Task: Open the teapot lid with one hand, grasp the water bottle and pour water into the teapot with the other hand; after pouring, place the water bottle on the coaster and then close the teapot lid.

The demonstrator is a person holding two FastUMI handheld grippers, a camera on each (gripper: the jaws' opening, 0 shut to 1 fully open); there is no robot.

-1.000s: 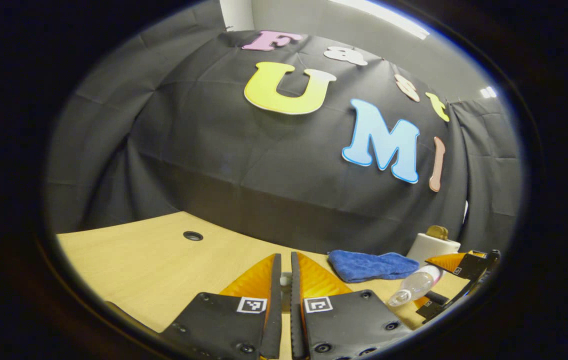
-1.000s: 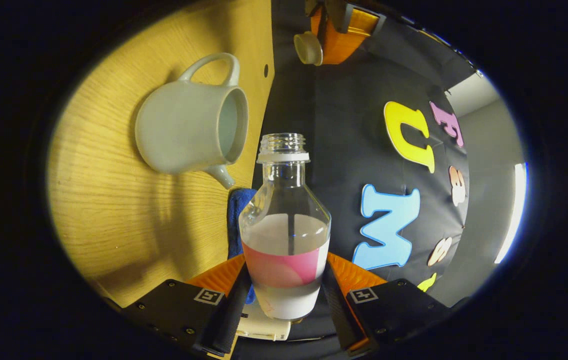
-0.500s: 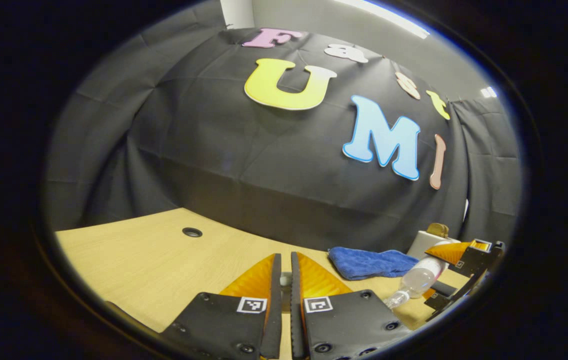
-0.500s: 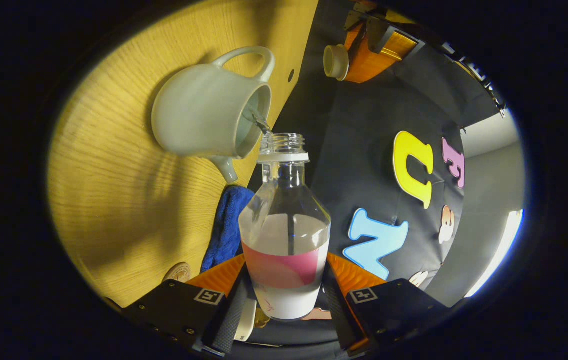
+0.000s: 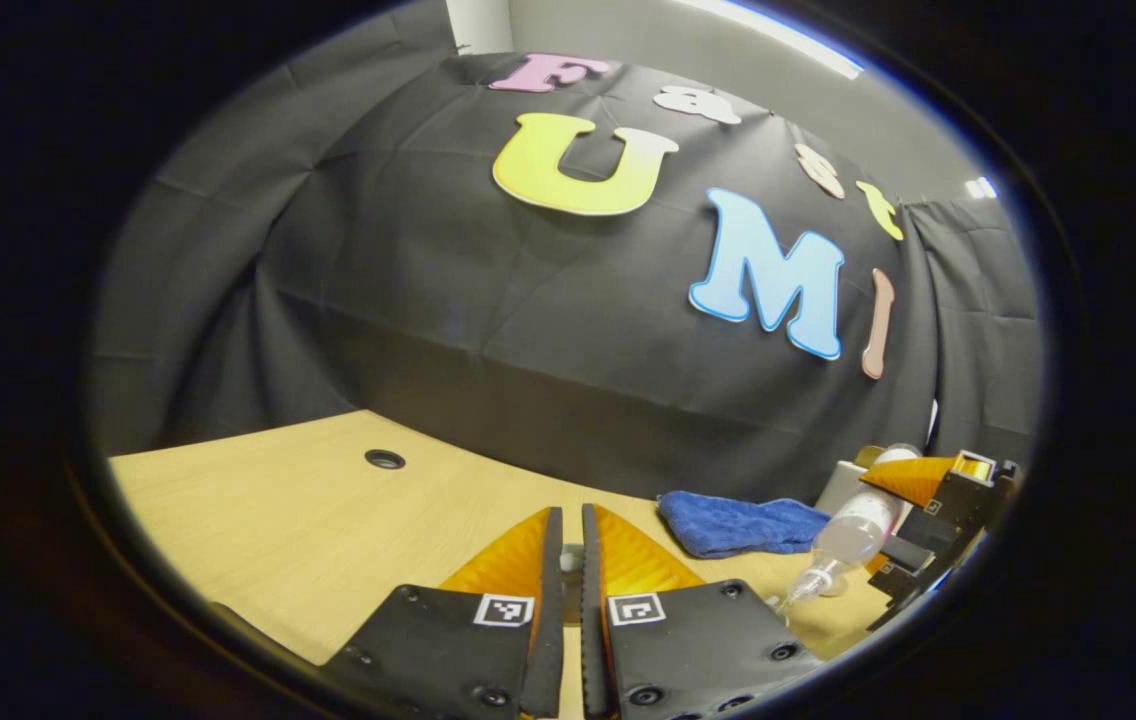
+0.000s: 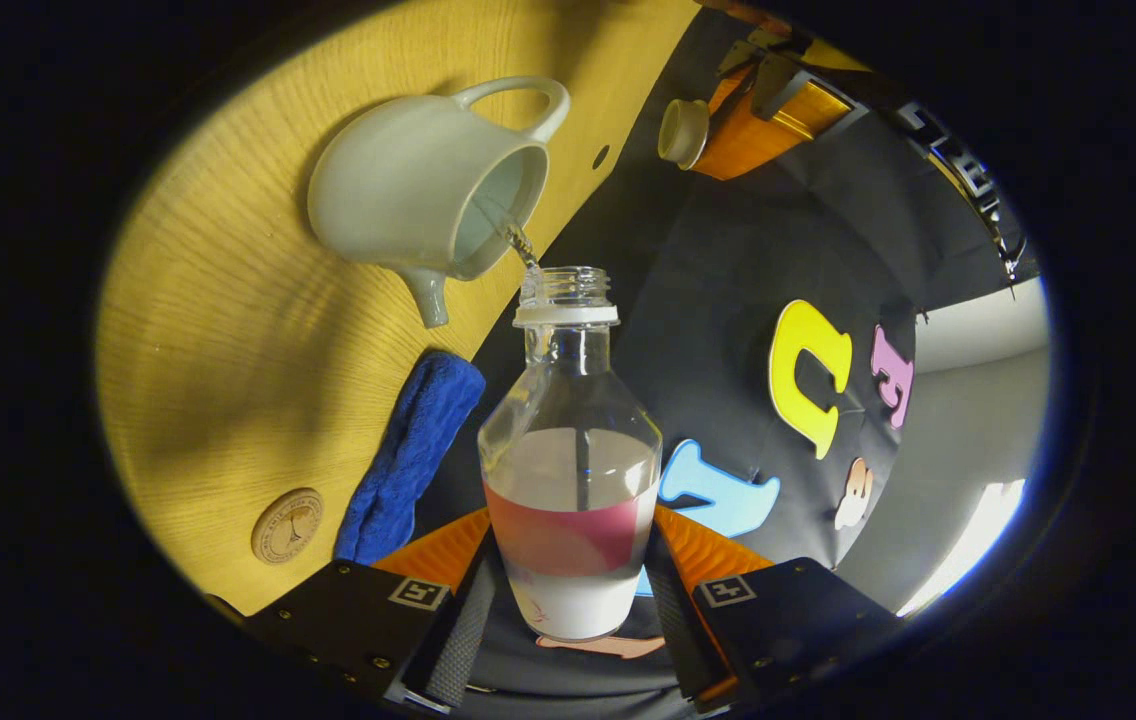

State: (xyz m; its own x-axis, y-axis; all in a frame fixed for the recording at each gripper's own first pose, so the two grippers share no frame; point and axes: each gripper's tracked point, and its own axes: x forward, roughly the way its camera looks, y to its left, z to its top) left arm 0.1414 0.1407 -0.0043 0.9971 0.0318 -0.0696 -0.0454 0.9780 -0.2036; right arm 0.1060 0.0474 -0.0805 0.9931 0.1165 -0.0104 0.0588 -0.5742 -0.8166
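A thin stream of water [image 6: 518, 238] is running from the bottle [image 6: 570, 450] into the open teapot [image 6: 418, 190] in the right gripper view, where the right gripper [image 6: 568, 590] is clamping the bottle's labelled lower body between both fingers. The bottle is tipping mouth-first toward the teapot's opening, its cap off and liquid lying partway up its body. The pale teapot is standing on the table [image 6: 218, 350], handle on the far side from the bottle and spout pointing toward a blue cloth [image 6: 408, 460] lying near it. A round wooden coaster [image 6: 287, 525] is sitting bare on the table just beside the cloth's other end, well apart from the teapot.

Farther off in the same view, the left gripper [image 6: 718, 130] is holding the teapot lid [image 6: 680, 132] in the air, clear of the pot.

In the left gripper view, the left gripper's fingers [image 5: 618, 555] are standing almost together, a narrow gap between them with a small pale piece showing in it, above the table [image 5: 278, 520]. At that view's right edge the right gripper [image 5: 913, 530] is tilting the bottle [image 5: 843, 545] downward, with the cloth [image 5: 738, 522] lying just beside it.
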